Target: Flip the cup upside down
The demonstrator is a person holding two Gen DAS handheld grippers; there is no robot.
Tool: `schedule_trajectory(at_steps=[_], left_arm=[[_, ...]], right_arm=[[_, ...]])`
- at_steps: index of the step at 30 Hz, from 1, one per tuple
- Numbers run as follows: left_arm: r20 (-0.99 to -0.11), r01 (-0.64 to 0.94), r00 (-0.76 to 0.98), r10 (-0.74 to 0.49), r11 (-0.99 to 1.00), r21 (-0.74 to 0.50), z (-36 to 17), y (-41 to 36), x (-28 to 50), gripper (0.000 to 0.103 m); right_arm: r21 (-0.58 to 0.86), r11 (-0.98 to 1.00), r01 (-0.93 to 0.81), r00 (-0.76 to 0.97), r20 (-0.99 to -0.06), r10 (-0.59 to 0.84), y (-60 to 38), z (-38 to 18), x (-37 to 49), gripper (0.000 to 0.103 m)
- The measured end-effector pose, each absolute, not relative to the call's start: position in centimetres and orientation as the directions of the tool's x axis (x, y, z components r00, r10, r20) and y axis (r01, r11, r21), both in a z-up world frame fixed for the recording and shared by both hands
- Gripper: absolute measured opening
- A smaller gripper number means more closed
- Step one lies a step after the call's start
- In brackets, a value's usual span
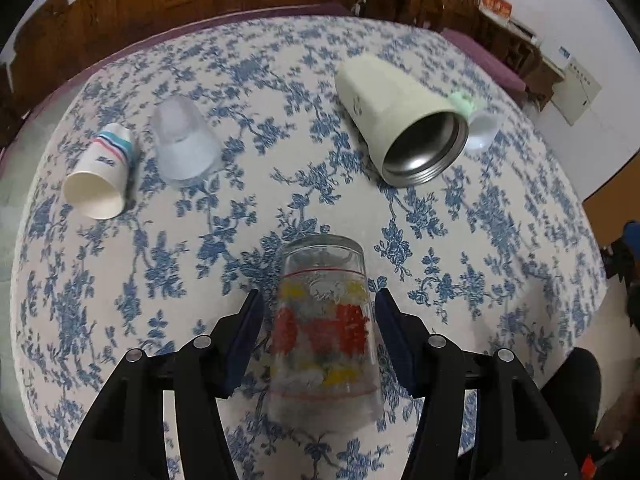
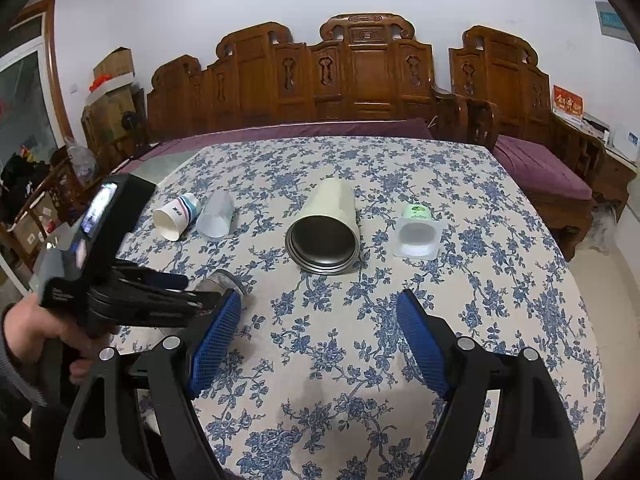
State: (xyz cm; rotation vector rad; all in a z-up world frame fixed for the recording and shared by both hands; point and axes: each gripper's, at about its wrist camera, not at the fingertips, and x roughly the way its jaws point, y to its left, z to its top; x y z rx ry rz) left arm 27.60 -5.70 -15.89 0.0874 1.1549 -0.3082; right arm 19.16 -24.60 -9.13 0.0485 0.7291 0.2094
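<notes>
A clear glass cup (image 1: 322, 328) with red and yellow print stands upside down on the floral tablecloth. My left gripper (image 1: 320, 300) is open around it, one finger on each side with a small gap to the glass. In the right wrist view only the glass's base (image 2: 224, 280) shows behind the left gripper's body (image 2: 120, 280). My right gripper (image 2: 320, 308) is open and empty above the tablecloth, to the right of the glass.
A paper cup (image 1: 100, 176) lies on its side at the left, next to an upside-down frosted plastic cup (image 1: 186, 140). A cream steel tumbler (image 1: 400, 120) lies on its side. A small white yogurt cup (image 2: 418, 234) sits right of it. Wooden benches stand behind the table.
</notes>
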Motion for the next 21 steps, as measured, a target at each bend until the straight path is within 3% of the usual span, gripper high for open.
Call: schedule_trajectory(at_steps=[7, 9, 11, 14, 21], left_arm=[[-0.866, 0.265, 0.457, -0.205, 0.960, -0.087, -11.8, -1.4, 24.9, 0.056], [-0.850, 0.250, 0.490, -0.193, 0.965, -0.075, -10.8, 0.2, 24.1, 0.066], [-0.825, 0.231, 0.536, -0.180, 0.971, -0.061, -9.7, 2.0, 23.2, 0.084], [-0.792, 0.204, 0.592, -0.146, 0.979, -0.029, -8.7, 3.9, 22.2, 0.093], [-0.755, 0.137, 0.649, -0.091, 0.991, -0.002, -8.5, 8.0, 20.8, 0.095]], right_arm=[[0.110, 0.973, -0.205, 0.712, -0.666, 0.225, -22.0, -8.5, 19.7, 0.082], [0.119, 0.970, -0.212, 0.697, -0.678, 0.236, -21.0, -8.5, 20.3, 0.082], [0.129, 0.967, -0.219, 0.684, -0.687, 0.246, -20.2, -8.7, 20.8, 0.082], [0.134, 0.963, -0.235, 0.657, -0.708, 0.259, -18.6, -9.1, 21.8, 0.082], [0.180, 0.952, -0.249, 0.574, -0.764, 0.295, -15.2, -10.8, 24.4, 0.082]])
